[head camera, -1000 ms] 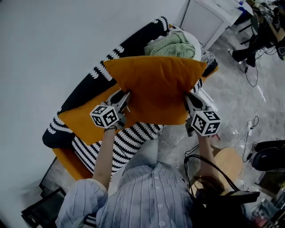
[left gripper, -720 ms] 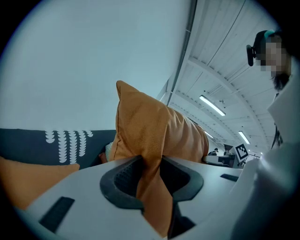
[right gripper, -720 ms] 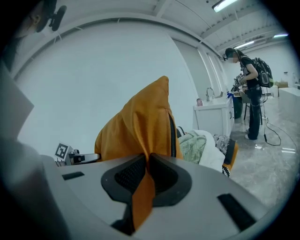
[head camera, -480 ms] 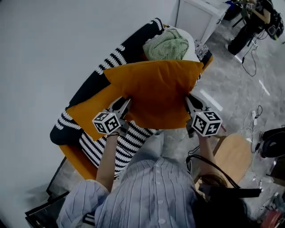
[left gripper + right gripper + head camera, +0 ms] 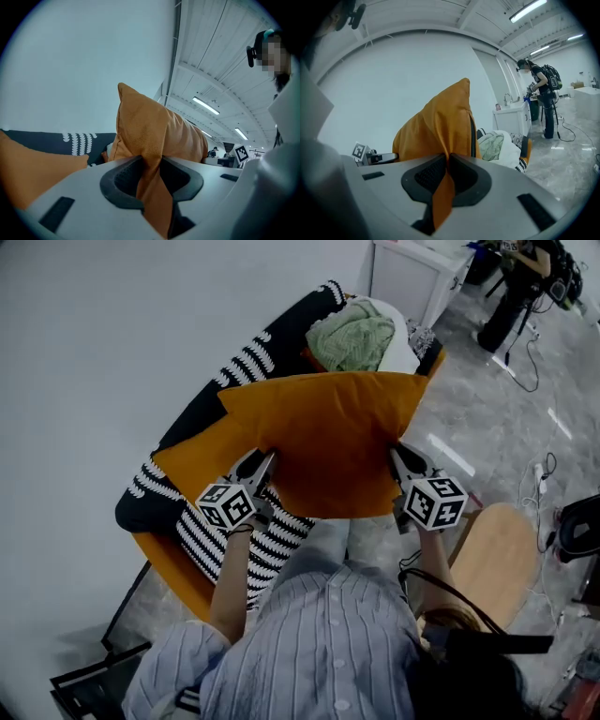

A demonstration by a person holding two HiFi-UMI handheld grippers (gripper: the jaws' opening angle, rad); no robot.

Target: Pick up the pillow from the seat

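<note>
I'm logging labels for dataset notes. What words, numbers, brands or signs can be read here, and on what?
None: no readable text in any view.
The left gripper and right gripper bear only black-and-white square marker patterns, no letters.
The orange pillow is plain.

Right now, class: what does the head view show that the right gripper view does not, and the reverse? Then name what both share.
Only the head view shows the wooden stool and the holder's striped shirt. Only the right gripper view shows the ceiling lights and how the right gripper has its jaws shut on a fold of the orange pillow. Both show that pillow and the green blanket.
</note>
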